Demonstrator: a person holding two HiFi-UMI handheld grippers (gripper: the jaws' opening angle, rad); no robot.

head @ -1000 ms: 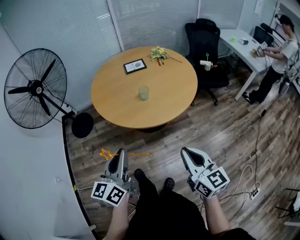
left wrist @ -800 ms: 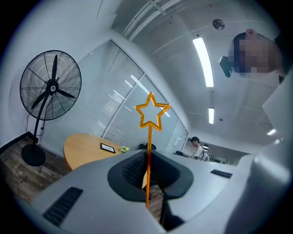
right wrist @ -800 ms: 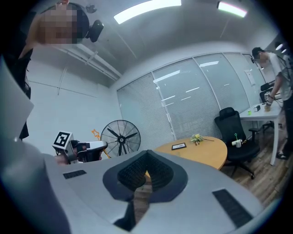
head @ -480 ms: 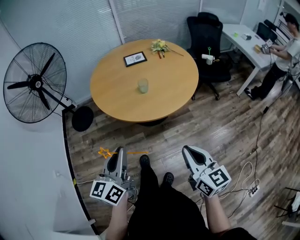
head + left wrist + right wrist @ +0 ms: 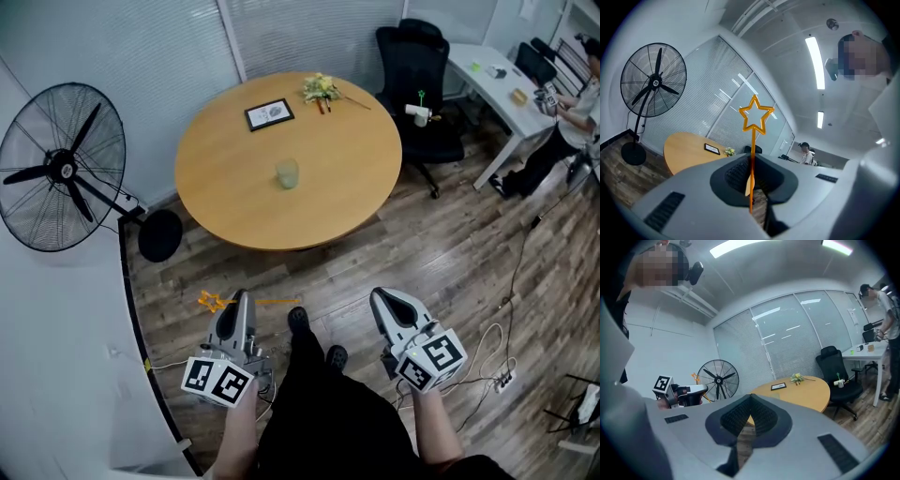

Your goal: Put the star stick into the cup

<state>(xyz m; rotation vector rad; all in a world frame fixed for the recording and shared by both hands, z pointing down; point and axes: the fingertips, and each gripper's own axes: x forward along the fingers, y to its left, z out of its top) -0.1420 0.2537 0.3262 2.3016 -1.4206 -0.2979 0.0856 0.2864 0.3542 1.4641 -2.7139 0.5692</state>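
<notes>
star stick (image 5: 753, 140) pinched in my left tongs (image 5: 751, 164), star poking past the tips, near me over the floor | cup (image 5: 287, 173) far off, mid-desk (image 5: 347, 178) | my right tongs (image 5: 750, 401) pressed together, holding nothing

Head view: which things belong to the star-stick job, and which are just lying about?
Job: star stick, held in the left gripper; cup on the round table.
Lying about: picture frame, flowers, fan, office chair.
</notes>
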